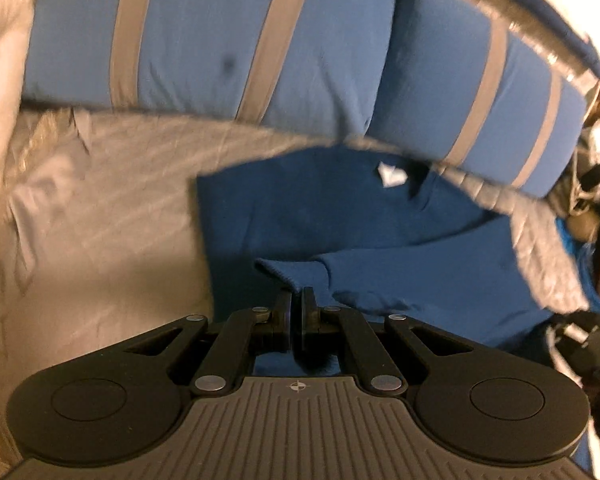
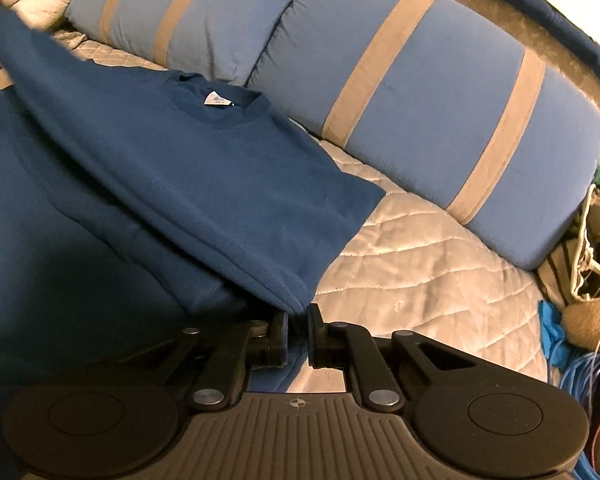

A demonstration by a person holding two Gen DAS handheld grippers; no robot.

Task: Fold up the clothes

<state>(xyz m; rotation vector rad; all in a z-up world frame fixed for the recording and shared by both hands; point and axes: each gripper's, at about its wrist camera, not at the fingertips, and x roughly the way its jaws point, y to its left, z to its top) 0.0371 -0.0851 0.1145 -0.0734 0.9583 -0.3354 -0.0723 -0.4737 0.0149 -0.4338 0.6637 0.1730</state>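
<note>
Left wrist view
Left gripper: pinched tight on a sleeve cuff of the blue sweater.
Sweater: spread on a grey quilt, white neck label showing.
Behind: striped blue pillows.

Right wrist view
Right gripper: closed on the sweater's folded edge.
Sweater: neck label up, lying on the quilt.
Behind: pillows.
Far right: blue cords, blurred.

We see a dark blue sweatshirt spread on the bed, its round collar with a white label toward the striped blue pillows. One sleeve is folded across the body, away from the pillows. A folded edge lifts off the bed on the side farthest from the pillows.
</note>
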